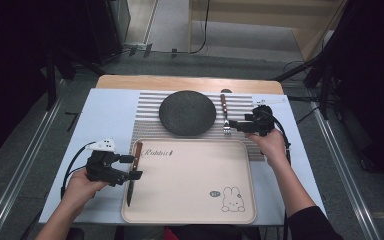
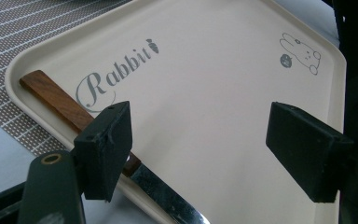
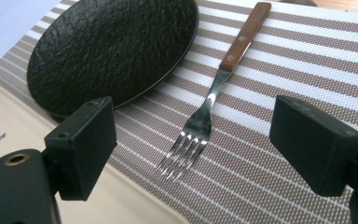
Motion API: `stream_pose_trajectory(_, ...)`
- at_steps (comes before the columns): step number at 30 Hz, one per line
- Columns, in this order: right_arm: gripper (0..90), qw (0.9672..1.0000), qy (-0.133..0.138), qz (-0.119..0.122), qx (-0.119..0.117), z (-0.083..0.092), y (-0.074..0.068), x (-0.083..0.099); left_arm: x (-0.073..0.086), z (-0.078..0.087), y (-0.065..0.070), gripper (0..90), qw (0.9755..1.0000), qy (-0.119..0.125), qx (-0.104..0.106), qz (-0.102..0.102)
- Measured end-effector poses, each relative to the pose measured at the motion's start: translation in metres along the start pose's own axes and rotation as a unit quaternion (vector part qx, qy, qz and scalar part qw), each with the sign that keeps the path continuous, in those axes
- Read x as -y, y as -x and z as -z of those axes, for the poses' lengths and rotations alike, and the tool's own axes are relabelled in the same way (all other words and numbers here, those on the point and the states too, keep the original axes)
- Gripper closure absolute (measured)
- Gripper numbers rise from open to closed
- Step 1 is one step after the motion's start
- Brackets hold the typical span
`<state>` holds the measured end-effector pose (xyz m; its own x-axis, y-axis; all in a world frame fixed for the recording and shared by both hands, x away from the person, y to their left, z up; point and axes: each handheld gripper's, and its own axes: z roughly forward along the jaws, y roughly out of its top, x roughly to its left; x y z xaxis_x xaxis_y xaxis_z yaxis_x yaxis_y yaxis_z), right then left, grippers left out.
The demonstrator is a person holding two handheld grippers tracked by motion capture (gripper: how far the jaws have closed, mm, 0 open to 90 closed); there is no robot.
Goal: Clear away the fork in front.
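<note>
A knife (image 1: pixel 134 170) with a wooden handle (image 2: pixel 58 99) and steel blade lies along the left rim of a beige rabbit-print tray (image 1: pixel 190 200). My left gripper (image 1: pixel 130 167) stands open right over the knife, one jaw above the handle's end (image 2: pixel 103 149), nothing held. A fork (image 1: pixel 225 114) with a wooden handle lies on the striped placemat (image 1: pixel 150 107), right of a black textured plate (image 1: pixel 187 112). My right gripper (image 1: pixel 236 125) hovers open just above the fork's tines (image 3: pixel 182 154), jaws wide on either side.
The tray (image 2: pixel 242 93) sits at the near middle of the table, overlapping the placemat (image 3: pixel 279 70). A pale blue sheet (image 1: pixel 100 120) covers the wooden table. The plate (image 3: pixel 112 46) sits just left of the fork. Dark stands and cables flank the table.
</note>
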<state>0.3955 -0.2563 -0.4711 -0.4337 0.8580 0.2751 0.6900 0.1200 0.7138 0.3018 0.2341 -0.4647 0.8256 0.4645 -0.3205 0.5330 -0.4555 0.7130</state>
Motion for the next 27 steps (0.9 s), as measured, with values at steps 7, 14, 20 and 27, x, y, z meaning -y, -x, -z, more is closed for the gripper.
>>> stream_pose_trajectory(7, 13.8, 0.9999, -0.014, -0.006, 0.007, -0.008, 0.005, -0.008, 0.0, 0.0, -0.001, 22.0, 1.0, 0.0, -0.002, 0.0)
stream_pose_trajectory(14, 13.9, 0.9996, -0.021, -0.012, 0.014, -0.016, 0.008, -0.019, 0.0, 0.0, -0.001, 22.0, 1.0, 0.0, -0.002, 0.001)
stream_pose_trajectory(20, 13.9, 0.9991, -0.03, -0.016, 0.026, -0.026, 0.011, -0.029, 0.0, 0.0, -0.001, 22.1, 1.0, 0.0, -0.002, 0.0)
stream_pose_trajectory(27, 13.9, 0.998, -0.044, -0.021, 0.039, -0.04, 0.011, -0.036, 0.0, 0.0, -0.002, 22.1, 1.0, 0.0, -0.001, 0.001)
